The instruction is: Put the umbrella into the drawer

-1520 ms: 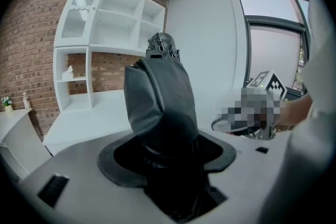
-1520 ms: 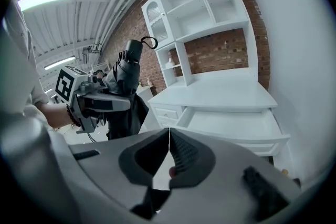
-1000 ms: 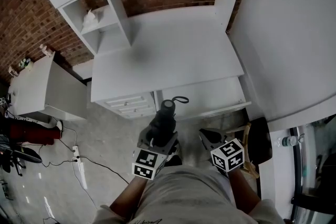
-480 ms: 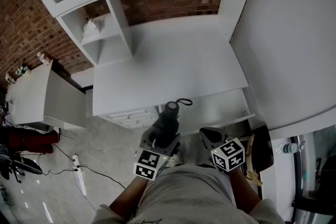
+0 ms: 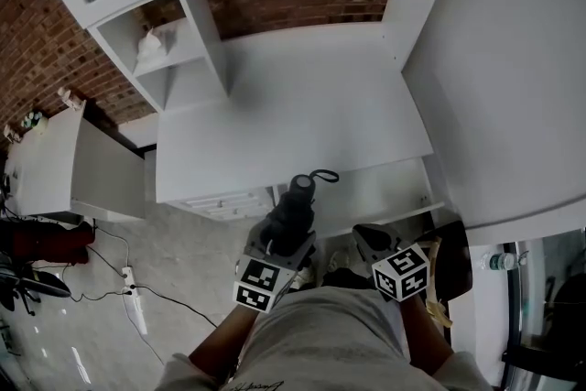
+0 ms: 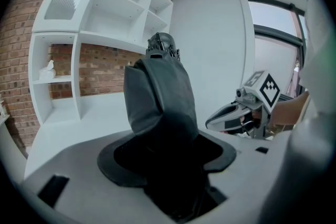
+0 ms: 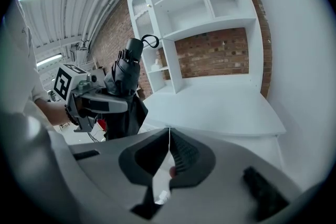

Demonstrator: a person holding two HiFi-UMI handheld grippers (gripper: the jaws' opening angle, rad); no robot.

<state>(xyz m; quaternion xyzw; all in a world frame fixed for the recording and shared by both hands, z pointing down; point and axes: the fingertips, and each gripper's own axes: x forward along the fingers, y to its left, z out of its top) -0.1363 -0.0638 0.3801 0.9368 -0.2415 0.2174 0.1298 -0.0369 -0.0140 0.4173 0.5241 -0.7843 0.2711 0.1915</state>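
Observation:
A folded black umbrella stands up out of my left gripper, whose jaws are shut on its lower part; its handle with a strap loop points toward the desk. In the left gripper view the umbrella fills the gap between the jaws. My right gripper is beside it on the right, shut with nothing in it; its pads meet in the right gripper view. The open white drawer juts out under the desk's front edge, just beyond both grippers. The white desktop is bare.
A white shelf unit with a small white figurine rises behind the desk. Closed small drawers sit left of the open one. A white cabinet stands at left, with cables and a power strip on the floor. A white wall stands at right.
Both grippers have come a little nearer to the desk and the open drawer. The umbrella stays held in the left gripper; the right stays shut.

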